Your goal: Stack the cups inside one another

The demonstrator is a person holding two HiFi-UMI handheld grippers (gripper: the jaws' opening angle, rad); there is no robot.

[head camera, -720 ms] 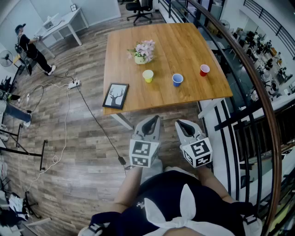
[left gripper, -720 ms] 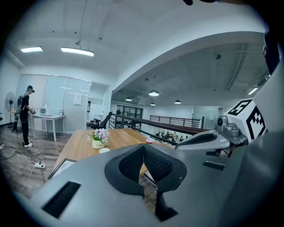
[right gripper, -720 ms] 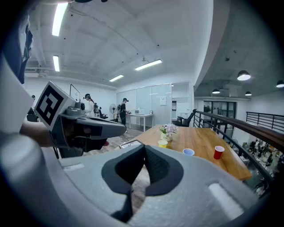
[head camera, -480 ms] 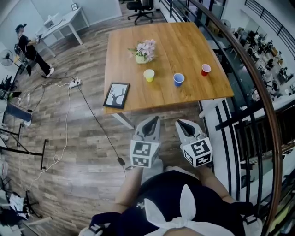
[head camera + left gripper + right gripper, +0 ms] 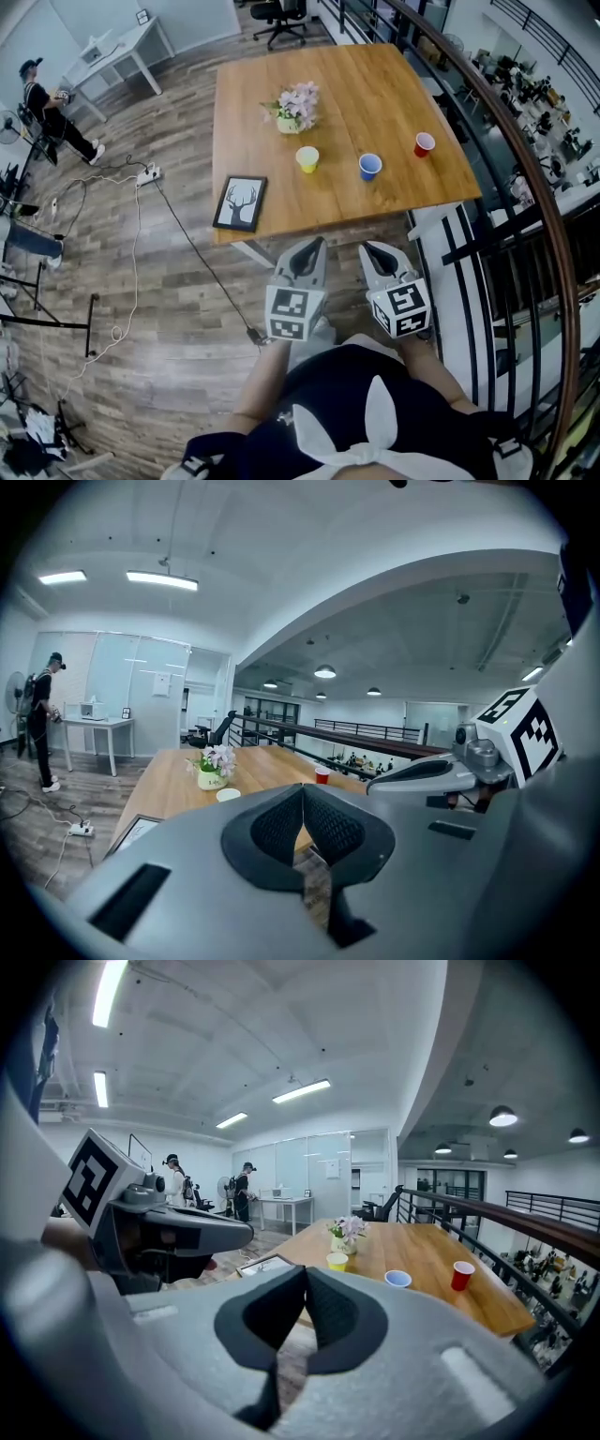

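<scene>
Three cups stand apart in a row on the wooden table [image 5: 375, 84]: a yellow cup [image 5: 307, 158], a blue cup [image 5: 370, 167] and a red cup [image 5: 424, 144]. The right gripper view shows the yellow cup [image 5: 337, 1261], the blue cup [image 5: 397, 1279] and the red cup [image 5: 462, 1275] ahead. My left gripper [image 5: 307, 251] and right gripper [image 5: 375, 255] hang side by side in front of the table's near edge, well short of the cups. Both are shut with nothing between the jaws.
A small pot of pink flowers [image 5: 293, 108] stands behind the yellow cup. A framed deer picture [image 5: 240, 202] lies at the table's near left corner. A railing [image 5: 506, 178] runs along the right. A cable and power strip [image 5: 147, 174] lie on the floor at left. A person [image 5: 52, 112] stands far left.
The view has shifted slightly, so the table and cups sit a little lower and further right in the head view. The grippers keep their pose and stay shut.
</scene>
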